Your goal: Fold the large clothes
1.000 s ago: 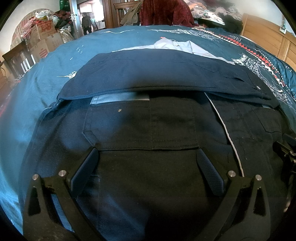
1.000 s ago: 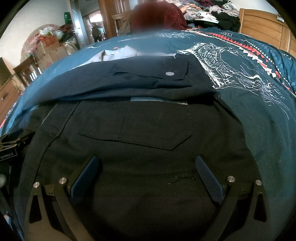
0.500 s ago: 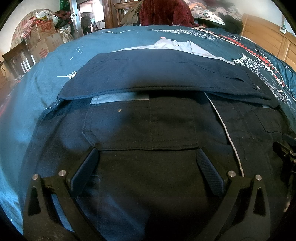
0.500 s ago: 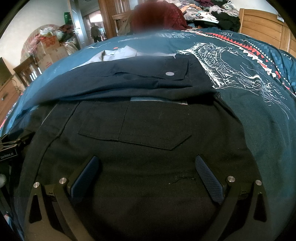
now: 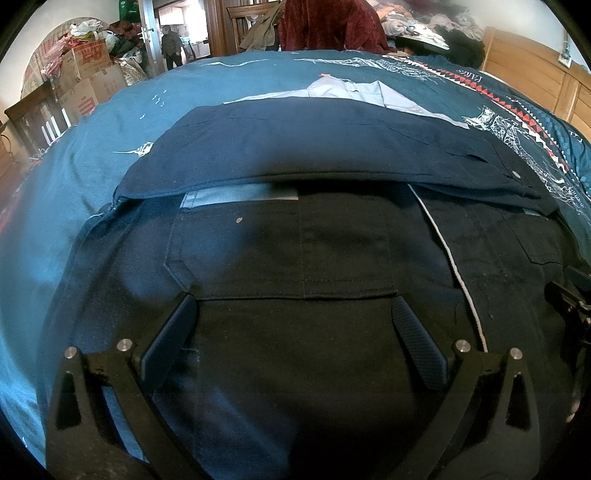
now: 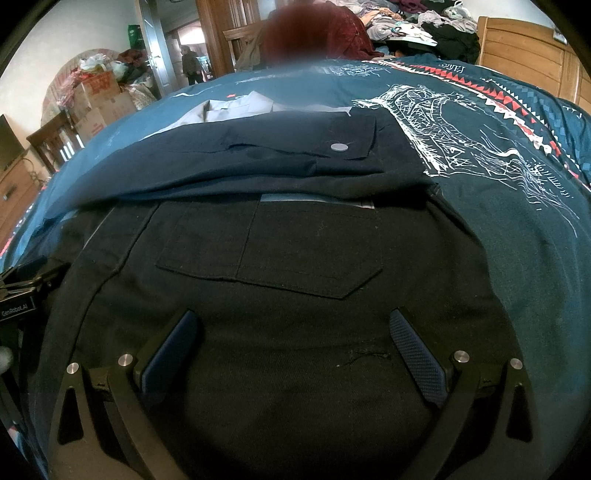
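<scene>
A dark navy jacket [image 5: 295, 251] with flap pockets lies spread on the teal bedspread [image 5: 74, 177]. A folded-over navy part [image 5: 314, 147] crosses its far side, with a grey collar [image 5: 354, 92] beyond. My left gripper [image 5: 293, 314] hovers low over the near hem, open, nothing between its fingers. In the right wrist view the same jacket [image 6: 280, 258] fills the frame. A grey snap button [image 6: 339, 147] sits on the folded sleeve. My right gripper [image 6: 291, 328] is open just above the fabric.
A person in a dark red top [image 5: 325, 22] stands at the far side of the bed. Cardboard boxes [image 5: 88, 74] and a wooden chair [image 5: 33, 122] are at the left. A wooden headboard [image 6: 524, 62] and piled clothes [image 6: 424, 22] are at the right.
</scene>
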The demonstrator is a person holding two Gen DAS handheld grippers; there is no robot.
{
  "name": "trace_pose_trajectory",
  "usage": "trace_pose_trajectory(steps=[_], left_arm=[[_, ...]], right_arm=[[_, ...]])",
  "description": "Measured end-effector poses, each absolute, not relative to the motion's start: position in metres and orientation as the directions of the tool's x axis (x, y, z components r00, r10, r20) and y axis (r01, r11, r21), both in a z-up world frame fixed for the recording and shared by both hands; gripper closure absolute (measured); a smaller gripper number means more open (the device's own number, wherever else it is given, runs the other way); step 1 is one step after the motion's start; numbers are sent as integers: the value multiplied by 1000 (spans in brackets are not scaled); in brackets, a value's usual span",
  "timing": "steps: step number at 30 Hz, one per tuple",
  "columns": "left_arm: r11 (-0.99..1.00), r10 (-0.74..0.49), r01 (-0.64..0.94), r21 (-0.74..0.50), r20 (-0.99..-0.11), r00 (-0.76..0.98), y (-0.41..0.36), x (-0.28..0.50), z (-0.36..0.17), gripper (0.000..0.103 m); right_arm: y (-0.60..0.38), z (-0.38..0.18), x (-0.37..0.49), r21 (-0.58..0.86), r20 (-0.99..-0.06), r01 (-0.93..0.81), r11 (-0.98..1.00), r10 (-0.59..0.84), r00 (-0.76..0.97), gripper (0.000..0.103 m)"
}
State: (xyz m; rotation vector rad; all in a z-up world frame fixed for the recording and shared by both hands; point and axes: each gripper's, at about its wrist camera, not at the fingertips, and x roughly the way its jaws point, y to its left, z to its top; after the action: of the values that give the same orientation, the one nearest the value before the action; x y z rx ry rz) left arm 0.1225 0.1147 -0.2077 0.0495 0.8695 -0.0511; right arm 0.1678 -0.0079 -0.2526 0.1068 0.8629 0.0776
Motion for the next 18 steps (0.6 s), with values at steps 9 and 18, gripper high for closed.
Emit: trace_pose_trajectory(steps=[9,18], left_arm=[[998,-25,65,23,-765,644,114,123,-208,0],[998,-25,66,23,-765,644,114,123,-208,0]], right_arm=[[-5,-252,169,128,-753,-24,991,113,648,0],[-5,-252,169,130,-753,-24,991,114,648,0]])
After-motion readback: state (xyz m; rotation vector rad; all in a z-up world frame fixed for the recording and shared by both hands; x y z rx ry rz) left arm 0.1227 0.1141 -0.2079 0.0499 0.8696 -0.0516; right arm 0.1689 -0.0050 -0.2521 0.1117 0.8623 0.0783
